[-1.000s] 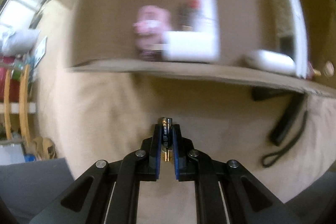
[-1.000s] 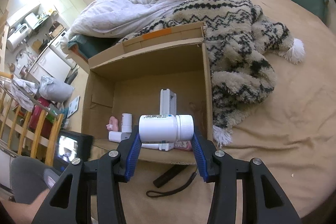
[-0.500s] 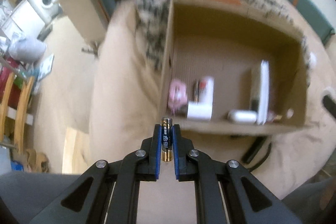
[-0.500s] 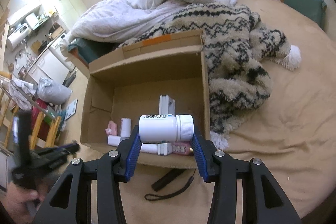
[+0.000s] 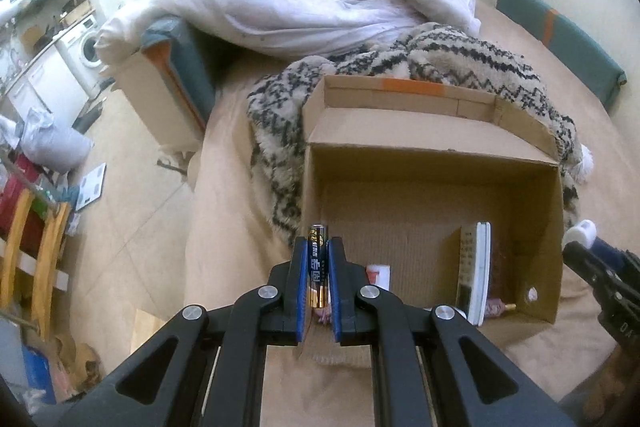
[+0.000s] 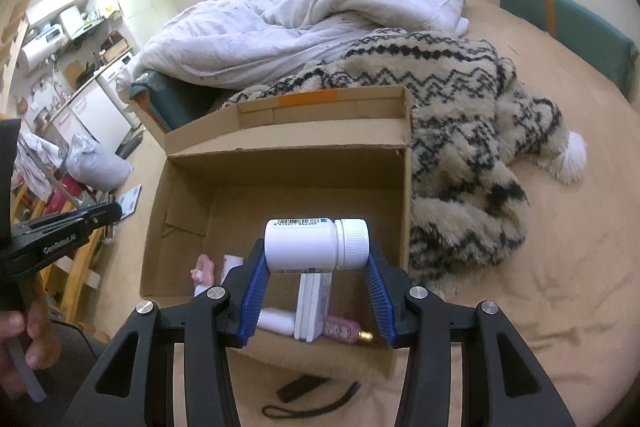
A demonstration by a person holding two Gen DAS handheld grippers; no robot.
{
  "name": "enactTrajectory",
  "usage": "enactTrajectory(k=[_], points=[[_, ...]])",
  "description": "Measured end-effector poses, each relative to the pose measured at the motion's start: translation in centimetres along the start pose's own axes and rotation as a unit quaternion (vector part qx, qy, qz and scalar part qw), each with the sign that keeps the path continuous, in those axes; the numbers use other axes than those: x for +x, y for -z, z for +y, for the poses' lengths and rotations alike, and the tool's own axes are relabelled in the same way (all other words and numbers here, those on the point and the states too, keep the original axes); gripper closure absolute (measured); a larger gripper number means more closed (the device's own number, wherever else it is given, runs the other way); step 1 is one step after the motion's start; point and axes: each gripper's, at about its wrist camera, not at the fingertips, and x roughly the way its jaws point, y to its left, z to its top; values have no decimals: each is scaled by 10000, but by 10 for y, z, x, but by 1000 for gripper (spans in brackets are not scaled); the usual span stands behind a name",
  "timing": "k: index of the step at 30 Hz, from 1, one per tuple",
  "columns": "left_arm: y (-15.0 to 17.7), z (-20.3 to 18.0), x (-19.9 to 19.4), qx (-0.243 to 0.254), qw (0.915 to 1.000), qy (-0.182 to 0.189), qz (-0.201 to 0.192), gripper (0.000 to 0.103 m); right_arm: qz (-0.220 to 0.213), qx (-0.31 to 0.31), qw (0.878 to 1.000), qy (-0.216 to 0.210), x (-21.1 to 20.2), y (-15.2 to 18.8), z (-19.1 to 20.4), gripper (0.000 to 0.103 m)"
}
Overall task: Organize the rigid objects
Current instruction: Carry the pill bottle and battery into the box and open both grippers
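My left gripper (image 5: 318, 247) is shut on a dark blue and gold battery (image 5: 317, 267) that stands upright between its pads, above the near left corner of an open cardboard box (image 5: 432, 155). My right gripper (image 6: 316, 259) is shut on a white pill bottle (image 6: 316, 243) held sideways, cap to the right, over the same box (image 6: 288, 155). On the box floor lie a white remote (image 6: 312, 297), a pink figure (image 6: 204, 267), a pink bottle (image 6: 340, 329) and a white tube (image 6: 276, 321). The left gripper (image 6: 80, 221) shows at the left edge of the right wrist view.
The box sits on a tan bed sheet (image 6: 540, 267) beside a patterned fleece blanket (image 6: 460, 147) and a white duvet (image 6: 304, 23). A black object with a wrist strap (image 6: 304, 389) lies on the sheet in front of the box. Wooden chairs (image 5: 32, 251) and floor clutter are at left.
My left gripper has risen with the battery from in front of the box to above its near left corner. The right gripper drifted slightly closer over the box, still holding the bottle.
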Motion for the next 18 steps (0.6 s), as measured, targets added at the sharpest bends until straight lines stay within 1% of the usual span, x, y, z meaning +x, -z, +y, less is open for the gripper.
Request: enactTrajectory(k=[5, 8, 11, 13, 16, 18], points=[[1, -14, 29, 204, 9998, 24, 20, 94, 250, -82, 9996, 76, 26, -2, 5, 54], [9, -19, 50, 218, 9995, 165, 162, 94, 428, -110, 9990, 72, 38, 4, 9, 54], [16, -24, 63, 271, 9991, 154, 275, 94, 547, -240, 9982, 12, 45, 10, 15, 54], [19, -26, 68, 303, 9989, 174, 322, 94, 681, -318, 9972, 50, 52, 13, 17, 54], [21, -28, 71, 336, 9988, 145, 331, 94, 913, -257, 9955, 85, 63, 17, 15, 54], [21, -28, 73, 302, 9988, 175, 355, 94, 985, -233, 9948, 91, 66, 19, 15, 54]])
